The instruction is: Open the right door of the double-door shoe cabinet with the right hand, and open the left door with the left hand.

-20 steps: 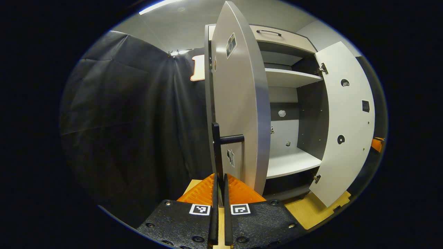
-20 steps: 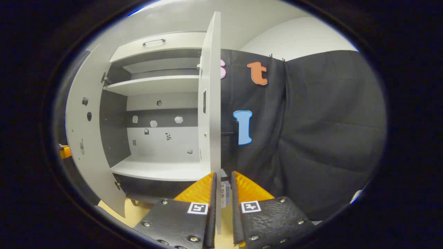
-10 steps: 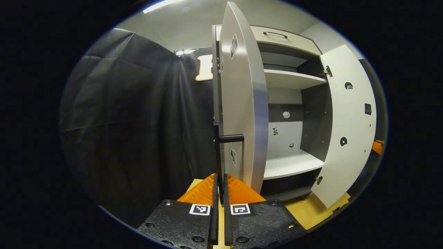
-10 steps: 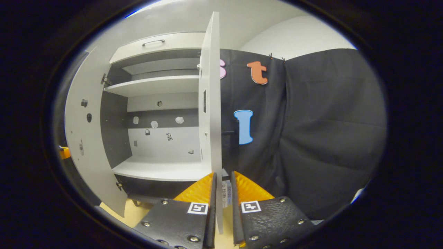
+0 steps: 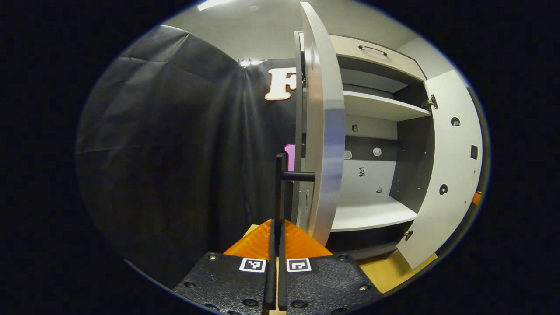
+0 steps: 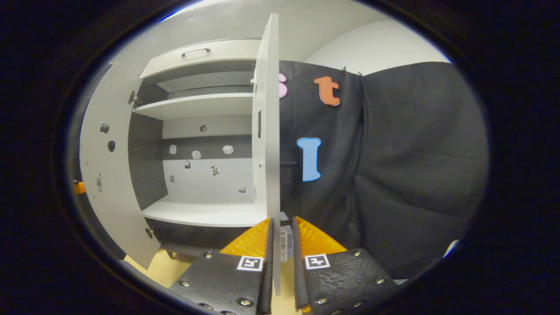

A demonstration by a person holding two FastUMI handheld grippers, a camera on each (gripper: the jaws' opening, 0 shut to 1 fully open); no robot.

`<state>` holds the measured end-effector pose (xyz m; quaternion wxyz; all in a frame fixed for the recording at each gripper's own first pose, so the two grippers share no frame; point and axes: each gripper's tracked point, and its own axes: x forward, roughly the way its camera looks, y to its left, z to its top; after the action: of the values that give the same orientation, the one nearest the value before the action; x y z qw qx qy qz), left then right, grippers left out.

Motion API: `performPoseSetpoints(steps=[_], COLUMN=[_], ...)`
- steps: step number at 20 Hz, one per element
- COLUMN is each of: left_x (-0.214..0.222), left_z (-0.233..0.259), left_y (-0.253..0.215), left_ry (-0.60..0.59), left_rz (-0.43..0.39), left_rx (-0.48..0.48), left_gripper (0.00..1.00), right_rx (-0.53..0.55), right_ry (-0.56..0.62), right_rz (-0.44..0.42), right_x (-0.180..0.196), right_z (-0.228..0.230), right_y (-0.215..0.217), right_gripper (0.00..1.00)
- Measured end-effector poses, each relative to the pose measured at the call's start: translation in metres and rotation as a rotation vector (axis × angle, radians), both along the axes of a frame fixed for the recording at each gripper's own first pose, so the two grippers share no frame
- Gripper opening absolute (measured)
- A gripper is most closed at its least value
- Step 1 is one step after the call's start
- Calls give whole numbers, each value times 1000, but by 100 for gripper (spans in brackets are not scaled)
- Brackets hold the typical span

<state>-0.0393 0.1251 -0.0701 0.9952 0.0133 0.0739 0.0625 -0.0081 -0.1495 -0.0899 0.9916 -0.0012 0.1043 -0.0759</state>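
The shoe cabinet stands with both doors swung out. In the left gripper view the left door is edge-on, and my left gripper is shut on its black handle, whose bar runs down between the fingers. The right door hangs open at the far right. In the right gripper view the right door is edge-on, with its handle on its far side. Its lower front edge sits between the fingers of my right gripper, which stand slightly apart with a gap beside the door. The left door is at the left.
Bare white shelves show inside the cabinet, and a drawer with a dark handle sits on top. Black cloth walls close in beside each door. A light wooden floor lies below.
The left door has swung further open with my left gripper on its handle, so more of the cabinet's inside shows. The right gripper and right door have barely moved.
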Motion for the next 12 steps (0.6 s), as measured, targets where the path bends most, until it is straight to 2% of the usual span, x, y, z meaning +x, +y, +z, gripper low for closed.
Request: performPoseSetpoints(steps=[1,2,3,4,5,11,12], left_x=[-1,-1,-2,-3,-4,-9,-10], left_z=[0,0,0,0,-1,-1,-1], left_y=[1,1,2,2,2,12,14], left_ry=[-2,-4,-5,-4,-3,-6,-6], left_rz=[-2,-6,-6,-10,-13,1,6], left_rx=[1,2,0,-4,-3,0,-2], left_gripper=[3,10,10,3,3,10,15], right_rx=[5,7,6,8,9,-9,-17], right_ry=[0,1,3,3,4,7,7], right_rz=[1,-1,-2,-3,-3,3,1], right_x=[0,0,0,0,1,1,1], right_z=[-1,0,-1,-1,-2,0,0], right_y=[-1,-1,-1,-1,-1,-1,-1], right_gripper=[21,21,21,21,21,21,21])
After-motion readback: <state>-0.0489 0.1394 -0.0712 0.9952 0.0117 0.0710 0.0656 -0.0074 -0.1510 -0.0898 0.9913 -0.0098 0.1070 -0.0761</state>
